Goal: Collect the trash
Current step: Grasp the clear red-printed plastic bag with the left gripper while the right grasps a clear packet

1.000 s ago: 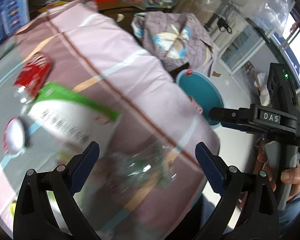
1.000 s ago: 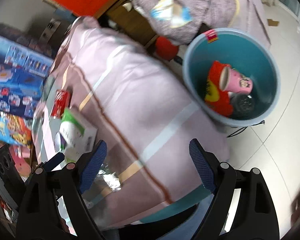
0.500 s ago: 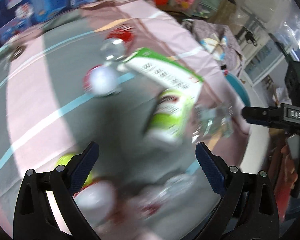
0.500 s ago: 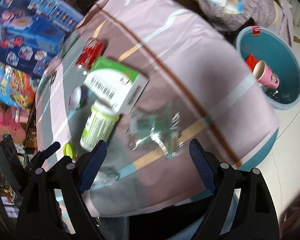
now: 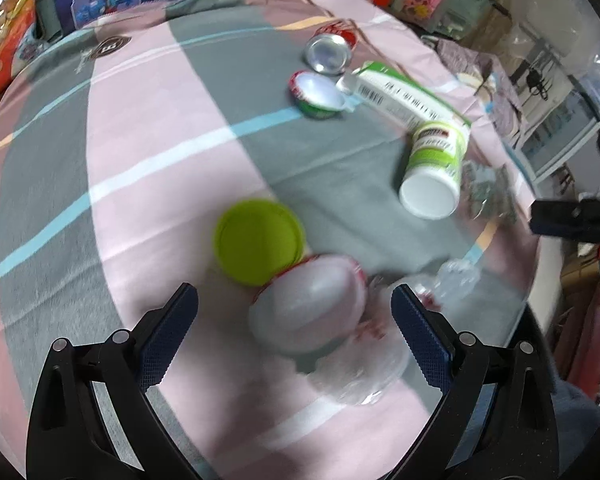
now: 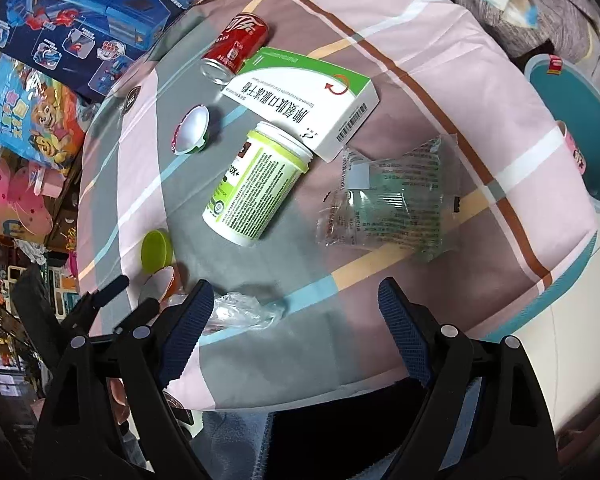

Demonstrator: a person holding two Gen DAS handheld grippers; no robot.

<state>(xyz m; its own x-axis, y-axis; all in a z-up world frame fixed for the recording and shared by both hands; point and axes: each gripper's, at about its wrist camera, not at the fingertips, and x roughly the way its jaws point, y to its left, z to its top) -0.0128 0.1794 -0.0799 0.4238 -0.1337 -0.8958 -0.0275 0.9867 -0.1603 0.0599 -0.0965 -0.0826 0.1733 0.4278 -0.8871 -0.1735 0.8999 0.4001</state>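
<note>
Pink-and-grey checked cloth (image 6: 380, 12) strewn with trash, your left gripper (image 5: 294, 320) jaws apart over a foil-lidded cup (image 5: 308, 308), your right gripper (image 6: 296, 312) jaws apart near a crumpled clear wrapper (image 6: 244, 310), teal bin (image 6: 572, 128) beyond the table edge

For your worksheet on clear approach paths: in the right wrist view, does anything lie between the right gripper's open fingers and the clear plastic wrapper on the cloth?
Nothing visible does. The right gripper is open and empty, and only bare striped cloth separates it from the clear plastic wrapper. The crumpled clear film lies off beside its left finger.
</note>
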